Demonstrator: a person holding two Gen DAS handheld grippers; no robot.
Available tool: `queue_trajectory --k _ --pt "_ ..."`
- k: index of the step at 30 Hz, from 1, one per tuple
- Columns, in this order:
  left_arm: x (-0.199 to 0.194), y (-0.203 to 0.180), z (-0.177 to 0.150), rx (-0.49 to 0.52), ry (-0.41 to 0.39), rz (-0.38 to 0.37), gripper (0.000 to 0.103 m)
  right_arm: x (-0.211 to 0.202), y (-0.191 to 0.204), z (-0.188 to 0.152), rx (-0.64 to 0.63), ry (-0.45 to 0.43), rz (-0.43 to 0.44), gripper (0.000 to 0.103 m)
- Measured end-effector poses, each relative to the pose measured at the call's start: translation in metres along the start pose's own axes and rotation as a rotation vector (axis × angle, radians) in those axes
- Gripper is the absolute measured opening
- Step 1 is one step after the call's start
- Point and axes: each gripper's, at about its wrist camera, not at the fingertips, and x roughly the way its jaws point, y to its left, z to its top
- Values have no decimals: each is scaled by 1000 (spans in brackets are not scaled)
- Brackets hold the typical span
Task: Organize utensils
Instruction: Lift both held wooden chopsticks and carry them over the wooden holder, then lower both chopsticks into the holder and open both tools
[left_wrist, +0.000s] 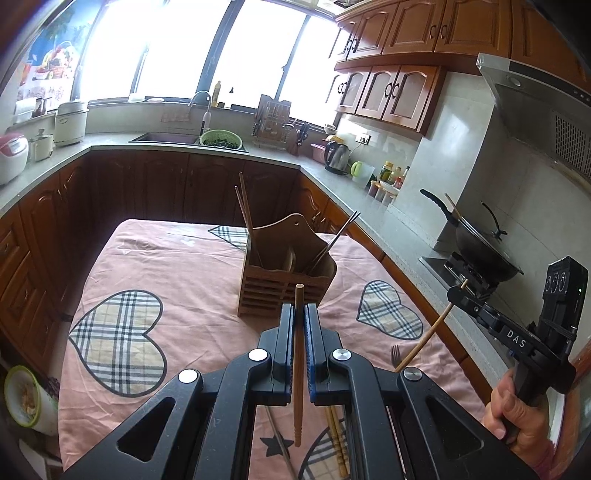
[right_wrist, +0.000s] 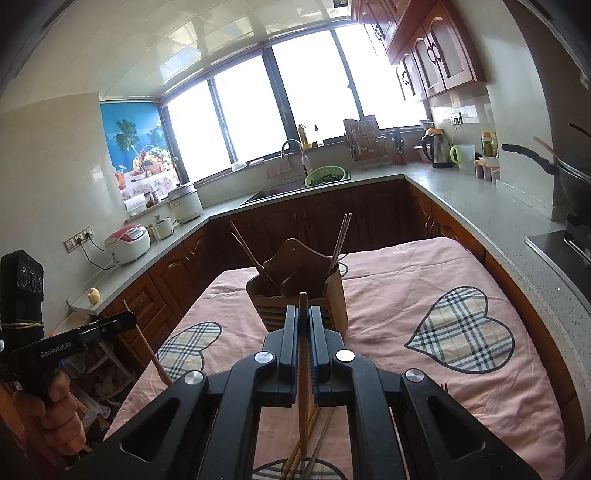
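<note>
A pink cloth (left_wrist: 192, 280) printed with plaid hearts covers the table in the middle of this kitchen, and grey countertop (left_wrist: 343, 184) wraps around it on dark wooden cabinets. Bright windows (right_wrist: 255, 118) fill the upper centre of both views, washing out whatever lies outside. Below them sit a sink (left_wrist: 166, 138) with a green colander (left_wrist: 221, 139) at its edge, and a kettle (left_wrist: 337, 157) further right. A black wok (left_wrist: 480, 247) stands on the stove at the right edge of the left wrist view.

At the centre of the cloth stands a wooden utensil holder (left_wrist: 288, 269), with dark chopsticks (left_wrist: 245, 218) leaning out of its left compartment and another pair on its right.

The left gripper (left_wrist: 300, 314) has its jaws pressed together on a wooden chopstick (left_wrist: 298, 369), held lengthwise just short of the holder. The right gripper (right_wrist: 303, 314) pinches a second chopstick (right_wrist: 303, 369) the same way. More utensils lie on the cloth at the bottom of each frame, what looks like a fork (left_wrist: 396, 354) among them, though the gripper bodies hide most of them.
</note>
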Motion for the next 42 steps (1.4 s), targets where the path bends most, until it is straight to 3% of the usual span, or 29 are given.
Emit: queue_trajectory --k 16,30,37,42 --pt "10 11 20 -28 -48 5 4 10 -2 20 16 -42 1 5" --pt "35 14 85 -27 -197 36 4 35 -4 91 24 -186 2 5" --pt "69 19 110 -37 -259 79 4 58 -9 127 29 -250 -11 5" --pt "107 22 112 -73 -276 102 4 84 -16 134 44 -267 -15 5"
